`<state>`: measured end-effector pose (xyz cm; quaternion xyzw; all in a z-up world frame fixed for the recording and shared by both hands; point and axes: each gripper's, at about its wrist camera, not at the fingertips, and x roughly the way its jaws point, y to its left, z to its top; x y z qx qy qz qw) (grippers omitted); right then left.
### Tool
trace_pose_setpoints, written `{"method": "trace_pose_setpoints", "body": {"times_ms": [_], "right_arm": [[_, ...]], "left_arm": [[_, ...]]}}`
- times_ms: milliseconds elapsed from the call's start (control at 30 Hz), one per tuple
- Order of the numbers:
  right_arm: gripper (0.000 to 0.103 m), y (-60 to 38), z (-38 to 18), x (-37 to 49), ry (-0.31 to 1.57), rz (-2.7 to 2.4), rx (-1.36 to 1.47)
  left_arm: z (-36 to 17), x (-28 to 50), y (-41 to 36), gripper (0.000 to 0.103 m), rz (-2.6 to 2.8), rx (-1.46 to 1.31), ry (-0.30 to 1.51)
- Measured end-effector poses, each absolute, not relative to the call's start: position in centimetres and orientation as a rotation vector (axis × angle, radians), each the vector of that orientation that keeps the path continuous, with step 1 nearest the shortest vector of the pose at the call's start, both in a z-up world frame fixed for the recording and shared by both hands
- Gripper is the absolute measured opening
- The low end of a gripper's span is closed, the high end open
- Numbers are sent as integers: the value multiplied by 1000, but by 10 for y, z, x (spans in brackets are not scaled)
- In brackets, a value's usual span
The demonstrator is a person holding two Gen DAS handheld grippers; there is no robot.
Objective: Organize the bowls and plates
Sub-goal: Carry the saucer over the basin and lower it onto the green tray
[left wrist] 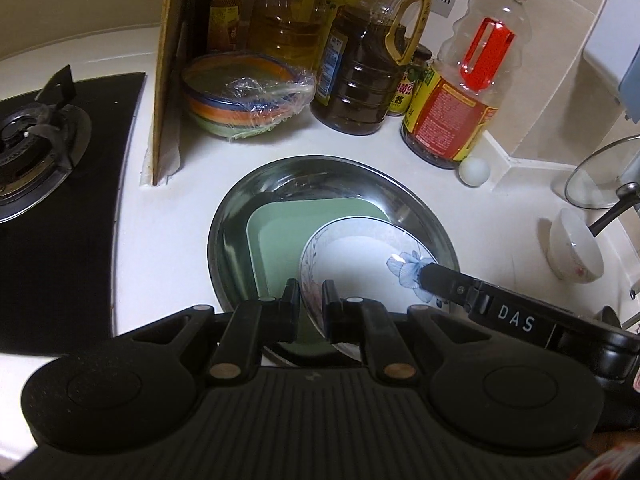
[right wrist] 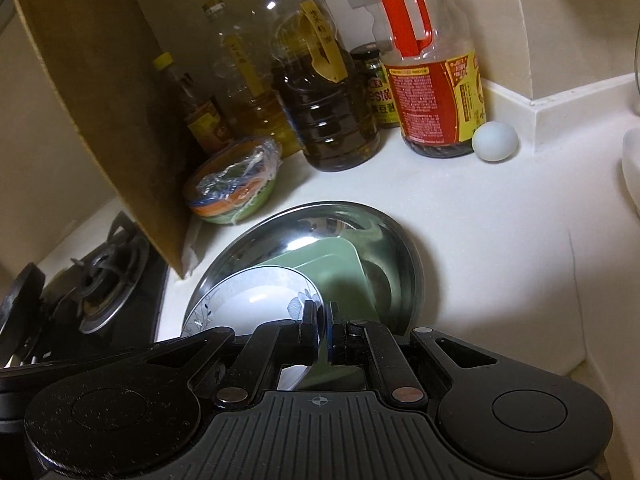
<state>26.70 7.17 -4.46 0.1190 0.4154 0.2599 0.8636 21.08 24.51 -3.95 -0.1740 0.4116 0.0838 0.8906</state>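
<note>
A white plate with blue flowers (left wrist: 360, 264) is held tilted over a green square plate (left wrist: 280, 232) that lies in a round steel pan (left wrist: 412, 200). My left gripper (left wrist: 311, 300) is shut on the flowered plate's near rim. My right gripper (right wrist: 323, 320) is shut on the plate's right rim (right wrist: 256, 296); its fingers (left wrist: 436, 278) show in the left wrist view. The green plate (right wrist: 340, 276) and steel pan (right wrist: 400, 240) also show in the right wrist view. A small white bowl (left wrist: 574, 250) lies tipped at the right.
A wrapped stack of coloured bowls (left wrist: 248, 92) sits behind the pan, with oil and sauce bottles (left wrist: 360, 64) and an egg (left wrist: 474, 172). A cardboard sheet (left wrist: 168, 68) stands beside the gas stove (left wrist: 40, 148). A glass lid (left wrist: 600, 176) is at the right.
</note>
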Motion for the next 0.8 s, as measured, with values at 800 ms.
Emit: {"method": "trace_pose_setpoints", "body": {"times_ms": [800], "right_arm": [[5, 93, -73, 300, 960, 450, 262]], "left_arm": [[-67, 253, 269, 10, 110, -351, 944]]}}
